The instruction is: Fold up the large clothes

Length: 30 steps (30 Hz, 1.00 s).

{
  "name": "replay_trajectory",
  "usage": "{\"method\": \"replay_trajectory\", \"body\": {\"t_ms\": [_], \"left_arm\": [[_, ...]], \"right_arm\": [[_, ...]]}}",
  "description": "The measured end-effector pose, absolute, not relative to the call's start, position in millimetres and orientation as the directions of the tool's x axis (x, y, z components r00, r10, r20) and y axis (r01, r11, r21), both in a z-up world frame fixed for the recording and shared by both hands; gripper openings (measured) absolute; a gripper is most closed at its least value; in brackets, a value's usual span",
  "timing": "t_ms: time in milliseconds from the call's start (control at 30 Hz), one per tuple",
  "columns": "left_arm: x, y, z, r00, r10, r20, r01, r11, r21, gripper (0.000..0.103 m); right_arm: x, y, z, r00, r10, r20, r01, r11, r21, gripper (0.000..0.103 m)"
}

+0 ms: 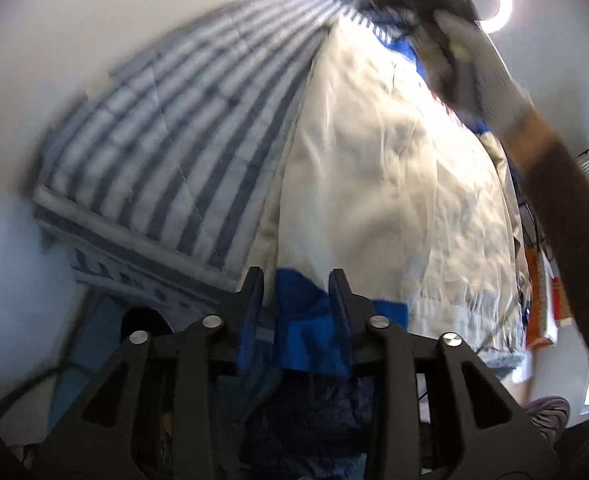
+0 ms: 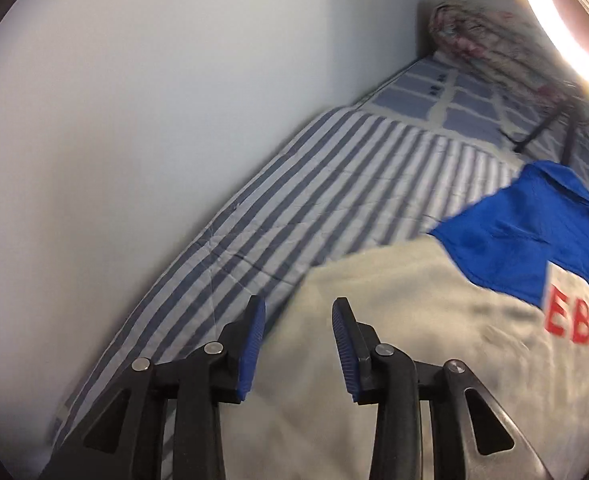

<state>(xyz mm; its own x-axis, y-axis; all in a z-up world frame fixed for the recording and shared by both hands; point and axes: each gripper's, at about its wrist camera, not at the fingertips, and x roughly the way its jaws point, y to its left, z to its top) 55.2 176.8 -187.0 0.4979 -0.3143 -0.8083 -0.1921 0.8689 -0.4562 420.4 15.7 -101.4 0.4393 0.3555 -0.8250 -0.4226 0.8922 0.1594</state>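
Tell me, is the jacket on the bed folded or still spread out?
Mostly spread: the jacket lies long and flat on the striped bed, one blue edge lying between the open left gripper.

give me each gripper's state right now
Left gripper: open, blue edge of the jacket between its fingers, not pinched.
Right gripper: open, empty, over the jacket.
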Motion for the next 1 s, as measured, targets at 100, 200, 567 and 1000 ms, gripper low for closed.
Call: {"method": "replay_trajectory", "body": {"t_ms": [100,200,567,1000], "left_arm": [[49,173,-166,0.565,-0.259,-0.784,-0.15,0.901,-0.406,0.033],[48,169,-156,0.604,-0.211,-0.769,-0.134,0.924,-0.358,0.033],[87,151,-210,0.476,-0.212,-0.853,-0.151,0.936,-0.318,0.033],[85,192,-188,0.577,-0.294,-0.762,-0.216,0.845,-0.49,0.063]], "right_arm": [[371,-15,-98,0.418,0.365,-0.832,-0.457,0.876,0.154,0.032],[311,-41,-111,0.357,0.38,-0.853,-0.496,0.851,0.172,0.031],[197,-53,-170,0.309,0.311,-0.899,-0.64,0.767,0.045,0.03],[137,-86,-104,0.313,0.553,-0.772,-0.59,0.75,0.298,0.031]]}}
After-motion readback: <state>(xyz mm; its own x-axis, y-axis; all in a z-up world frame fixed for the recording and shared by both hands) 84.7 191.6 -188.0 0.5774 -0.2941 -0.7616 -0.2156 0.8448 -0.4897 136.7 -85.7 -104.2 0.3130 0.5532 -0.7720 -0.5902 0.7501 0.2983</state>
